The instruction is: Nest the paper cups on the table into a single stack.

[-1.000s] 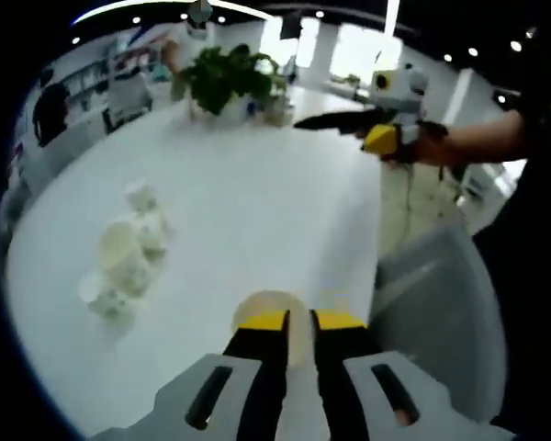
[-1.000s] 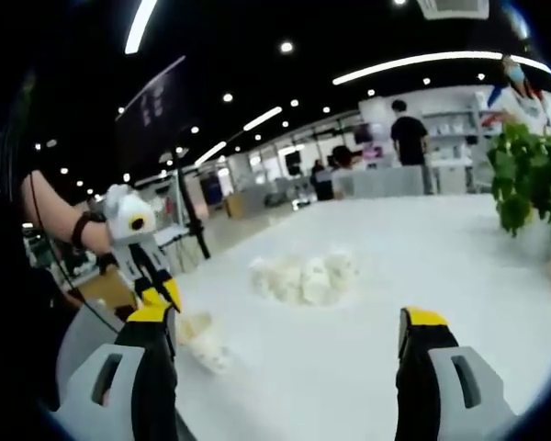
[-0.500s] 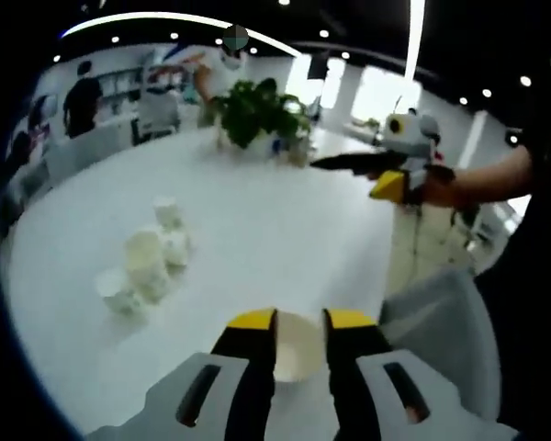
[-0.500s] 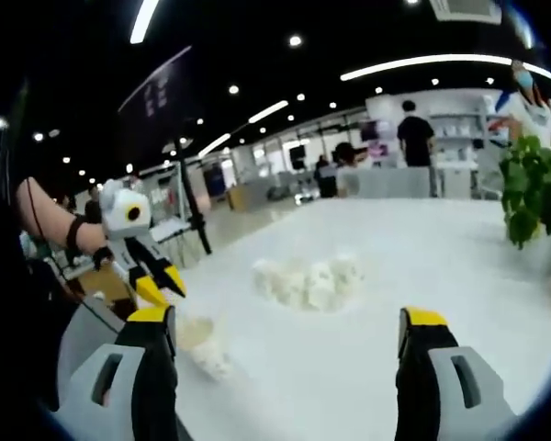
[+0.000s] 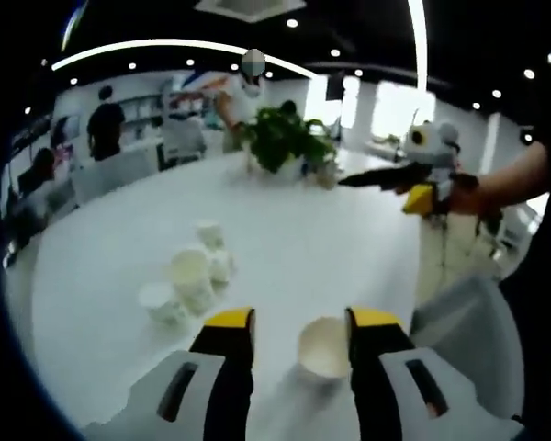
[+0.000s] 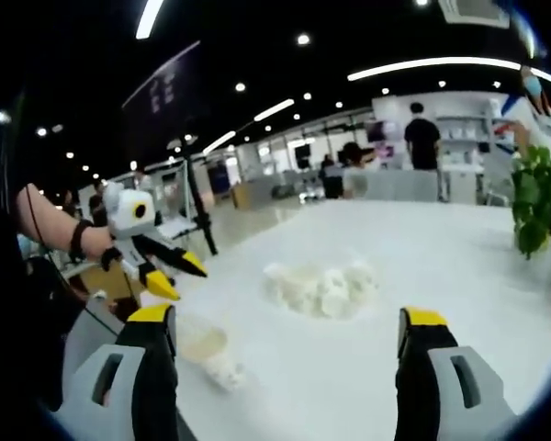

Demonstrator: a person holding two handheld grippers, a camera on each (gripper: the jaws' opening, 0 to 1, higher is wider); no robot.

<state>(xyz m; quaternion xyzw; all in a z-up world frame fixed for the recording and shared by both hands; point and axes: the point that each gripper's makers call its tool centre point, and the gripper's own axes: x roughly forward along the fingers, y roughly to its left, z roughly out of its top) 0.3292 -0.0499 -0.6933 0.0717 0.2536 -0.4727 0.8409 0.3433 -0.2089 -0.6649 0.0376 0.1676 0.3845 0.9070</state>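
A lone white paper cup rests on the white table near its front edge, between the jaws of my left gripper, which stands open and does not grip it. The same cup appears in the right gripper view, below the raised left gripper. A cluster of several paper cups sits further in, some upright, one on its side. That cluster lies ahead of my right gripper, which is open and empty. The right gripper hovers off the table's right edge.
A potted green plant stands at the far side of the table, also the plant at the right edge of the right gripper view. A grey chair back is close by the table edge. People stand in the background.
My left gripper's jaws have spread apart and let go of the cup, which now rests on the table. The left gripper has lifted. The right gripper has stayed open.
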